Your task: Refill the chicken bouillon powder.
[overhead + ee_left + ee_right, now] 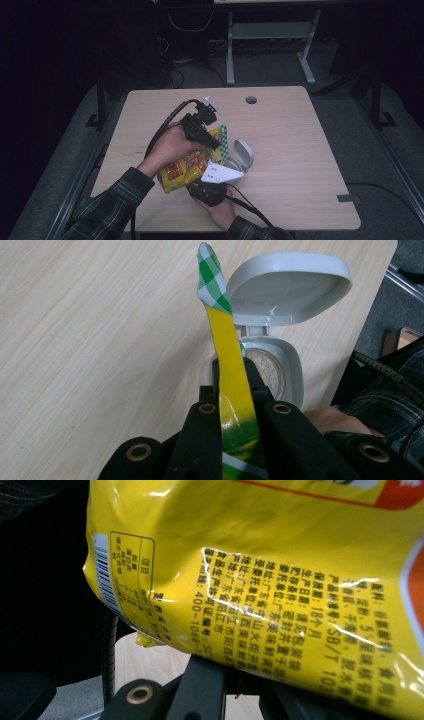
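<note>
- Risk first: the yellow snack bag [184, 171] hangs between two grippers above the counter [300, 150], so an uneven pull could, I judge, tear the film along the sealed top edge or slide the edge out of one pinch and drop the bag.
- Spill is the second worry: the open grey container [280, 360], lid flipped up, stands on the counter just beyond the bag's top edge, and a jerk of the bag could knock it or scatter contents past it.
- The left gripper [200, 131] has its jaws pressed together on the bag's top seal; in the left gripper view the yellow strip with its green-and-white checked tip [212, 277] rises straight out from between the jaws, so the hold is narrow and close to the edge.
- The right gripper [209, 192] sits at the bag's lower end, near the person's side of the counter; its own view shows the printed back of the bag [280, 580] lying right over the jaws, which read as closed on the film, though the contact itself is hidden.
- The bag thus lies slanted between the two grippers, near the counter's middle, its top toward the grey container.
</note>
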`<act>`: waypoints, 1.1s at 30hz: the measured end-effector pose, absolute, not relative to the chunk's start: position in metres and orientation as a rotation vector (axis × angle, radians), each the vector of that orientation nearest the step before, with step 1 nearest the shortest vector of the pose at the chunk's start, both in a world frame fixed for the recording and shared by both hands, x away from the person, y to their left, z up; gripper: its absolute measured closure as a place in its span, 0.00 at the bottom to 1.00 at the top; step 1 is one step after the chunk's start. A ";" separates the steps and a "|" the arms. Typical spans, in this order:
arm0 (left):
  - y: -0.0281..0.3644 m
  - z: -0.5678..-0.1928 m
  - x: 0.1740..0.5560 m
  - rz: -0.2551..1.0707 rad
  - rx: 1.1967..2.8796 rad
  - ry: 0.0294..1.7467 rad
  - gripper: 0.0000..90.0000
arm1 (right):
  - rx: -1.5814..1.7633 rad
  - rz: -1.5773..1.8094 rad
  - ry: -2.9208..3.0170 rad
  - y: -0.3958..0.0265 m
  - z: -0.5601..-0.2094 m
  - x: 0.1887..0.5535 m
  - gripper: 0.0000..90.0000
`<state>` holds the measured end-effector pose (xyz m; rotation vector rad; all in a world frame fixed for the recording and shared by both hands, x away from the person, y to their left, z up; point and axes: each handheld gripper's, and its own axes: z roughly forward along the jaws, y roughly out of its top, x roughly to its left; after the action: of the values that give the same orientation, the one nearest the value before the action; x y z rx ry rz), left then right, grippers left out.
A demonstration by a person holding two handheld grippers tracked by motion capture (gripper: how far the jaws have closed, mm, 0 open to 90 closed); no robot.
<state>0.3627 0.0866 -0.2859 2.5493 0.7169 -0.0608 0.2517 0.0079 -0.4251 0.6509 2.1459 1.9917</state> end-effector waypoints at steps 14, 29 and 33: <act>0.087 -0.286 0.363 -0.063 2.550 0.723 1.00 | 0.649 1.995 2.147 0.008 -0.425 0.252 1.00; 0.086 -0.285 0.363 -0.060 2.551 0.725 1.00 | 0.651 1.998 2.143 0.008 -0.425 0.252 1.00; 0.086 -0.285 0.362 -0.060 2.553 0.722 1.00 | 0.651 1.998 2.142 0.008 -0.425 0.252 1.00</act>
<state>0.3625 0.0860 -0.2851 2.5528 0.7219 -0.0596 0.2520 0.0080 -0.4245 0.6510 2.1417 1.9978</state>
